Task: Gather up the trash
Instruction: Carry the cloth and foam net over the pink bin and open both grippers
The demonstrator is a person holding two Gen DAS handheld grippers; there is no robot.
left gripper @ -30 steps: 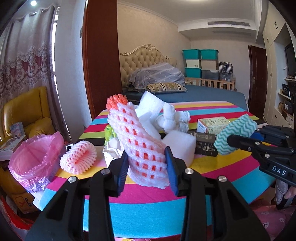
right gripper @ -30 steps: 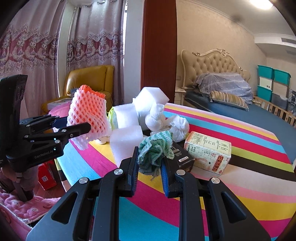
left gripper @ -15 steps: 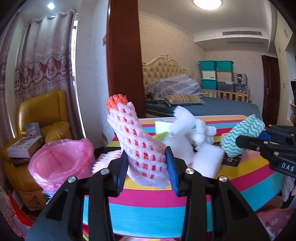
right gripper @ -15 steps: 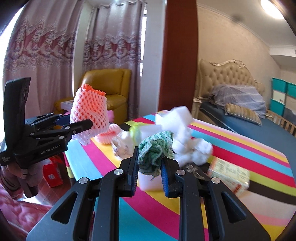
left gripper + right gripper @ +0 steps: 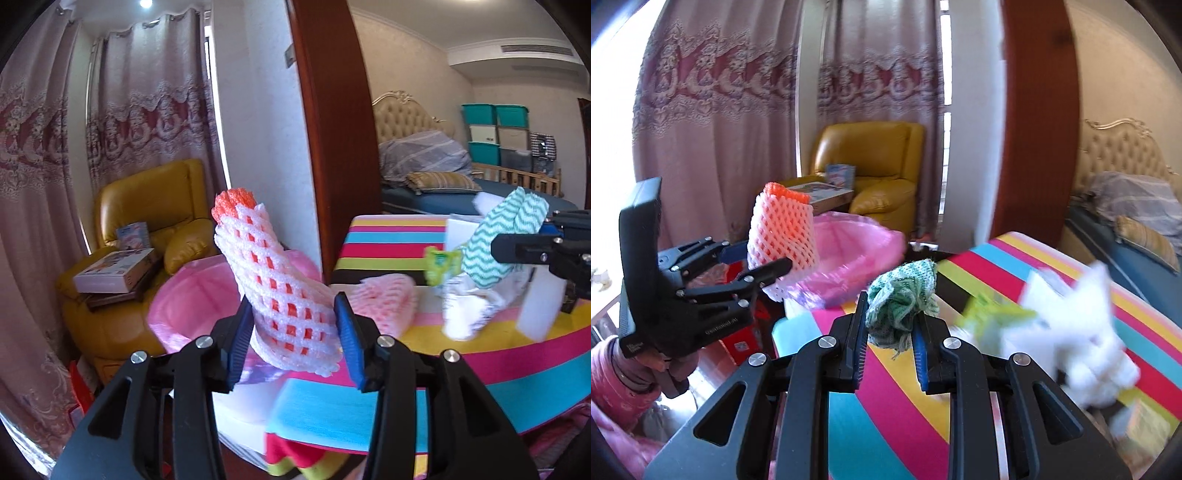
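Aloft and tilted, pinched low down between the blue pads of the left tool (image 5: 291,332): a white foam fruit net (image 5: 280,295) with an orange net inside, orange end poking out at the top. Jaws just now easing wider, yet with the net between them and both pads touching its sides. Directly behind and below, seen from the left wrist: the open mouth of a pink trash bag (image 5: 195,295), hanging beside the counter's edge. Clamped tight in the right tool (image 5: 890,325): a bunched green-and-white wavy-patterned cloth (image 5: 903,295), raised above the rainbow-striped counter (image 5: 886,406) and just short of that same bag. Gripping the left tool's handle at the lower left of the right-wrist view: a hand (image 5: 670,369) over a pink sleeve. Lying on the counter near the bag: a pink foam net (image 5: 384,299), then blurred white foam pieces (image 5: 1082,332) and a green-yellow wrapper (image 5: 439,264). Farther off: a yellow leather armchair (image 5: 147,199) stacked with boxes, lace curtains, a bed.
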